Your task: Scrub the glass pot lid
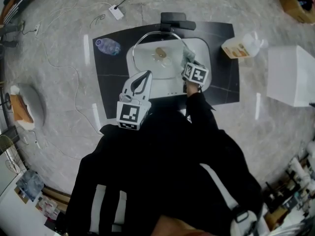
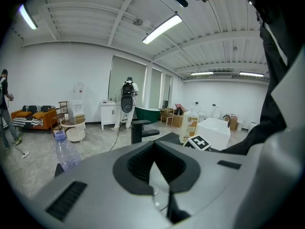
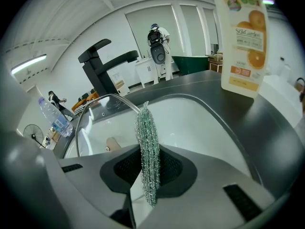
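Note:
The glass pot lid [image 1: 170,63] with a metal rim stands tilted in the white sink [image 1: 203,48], and its knob [image 1: 160,52] shows through the glass. My left gripper [image 1: 143,78] is at the lid's near rim, its jaws closed on that thin edge [image 2: 155,178]. My right gripper [image 1: 189,65] is shut on a green-silver mesh scrubber [image 3: 148,147] beside the lid's right rim. In the right gripper view the lid [image 3: 95,123] arcs just behind the scrubber; whether the two touch is unclear.
A black faucet [image 1: 174,21] stands behind the sink. An orange soap bottle [image 1: 241,47] is on the counter's right end and a water bottle [image 1: 108,46] on its left. A white box [image 1: 293,75] sits to the right. Cables lie on the floor.

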`<state>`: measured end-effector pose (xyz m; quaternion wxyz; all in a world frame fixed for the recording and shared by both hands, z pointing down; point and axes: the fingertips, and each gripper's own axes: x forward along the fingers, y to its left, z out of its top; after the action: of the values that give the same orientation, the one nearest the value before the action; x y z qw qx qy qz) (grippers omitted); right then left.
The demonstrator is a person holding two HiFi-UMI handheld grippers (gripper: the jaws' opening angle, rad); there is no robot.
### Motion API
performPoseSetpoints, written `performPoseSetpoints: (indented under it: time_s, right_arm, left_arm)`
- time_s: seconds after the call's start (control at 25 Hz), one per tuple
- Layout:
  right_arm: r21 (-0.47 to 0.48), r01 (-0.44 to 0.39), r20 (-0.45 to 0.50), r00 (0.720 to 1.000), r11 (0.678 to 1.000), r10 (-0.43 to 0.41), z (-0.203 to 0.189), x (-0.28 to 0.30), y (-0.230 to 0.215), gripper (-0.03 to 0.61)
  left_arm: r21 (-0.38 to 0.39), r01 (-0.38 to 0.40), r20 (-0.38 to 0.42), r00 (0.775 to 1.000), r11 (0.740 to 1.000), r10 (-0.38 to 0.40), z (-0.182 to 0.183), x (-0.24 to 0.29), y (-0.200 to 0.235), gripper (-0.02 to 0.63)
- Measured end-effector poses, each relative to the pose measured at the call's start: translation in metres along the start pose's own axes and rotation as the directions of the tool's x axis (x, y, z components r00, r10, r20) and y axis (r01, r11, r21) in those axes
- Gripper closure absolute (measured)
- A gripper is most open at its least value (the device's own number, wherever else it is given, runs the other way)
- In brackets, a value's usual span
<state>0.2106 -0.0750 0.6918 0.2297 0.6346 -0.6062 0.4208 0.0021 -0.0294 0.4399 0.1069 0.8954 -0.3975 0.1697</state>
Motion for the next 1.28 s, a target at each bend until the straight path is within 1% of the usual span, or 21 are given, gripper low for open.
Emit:
performPoseSetpoints:
  time_s: [0.24,0.4,0.68,0.96,1.12,1.28]
  right_arm:
    - [0.014,-0.031,0.014,0.999,0.999,0.031,-0.002,-0.013,0.012,0.512]
    - [0.002,-0.072,0.021,0.997,0.997,0.071,-0.001,-0.02,0.03,0.512]
    - [-0.054,-0.144,-0.032,0.989,0.988,0.142,-0.025,-0.014,0.074,0.512]
    - [-0.136,-0.26,-0.065,0.965,0.956,0.254,-0.041,-0.004,0.133,0.512]
    - [-0.154,-0.302,-0.094,0.952,0.941,0.29,-0.052,0.001,0.16,0.512]
    - [-0.169,-0.349,-0.131,0.935,0.922,0.33,-0.066,0.009,0.187,0.512]
  left_arm:
    - [-0.012,-0.017,0.017,1.0,1.0,0.017,0.004,-0.006,0.008,0.611]
    - [-0.016,-0.031,0.022,0.999,0.999,0.032,0.005,-0.01,0.014,0.611]
    - [-0.026,-0.062,0.017,0.998,0.998,0.062,-0.001,-0.019,0.027,0.612]
    - [-0.058,-0.109,0.0,0.994,0.992,0.11,-0.011,-0.034,0.047,0.612]
    - [-0.054,-0.123,-0.017,0.992,0.991,0.122,-0.019,-0.043,0.054,0.612]
    - [-0.075,-0.143,-0.032,0.989,0.987,0.141,-0.026,-0.05,0.061,0.612]
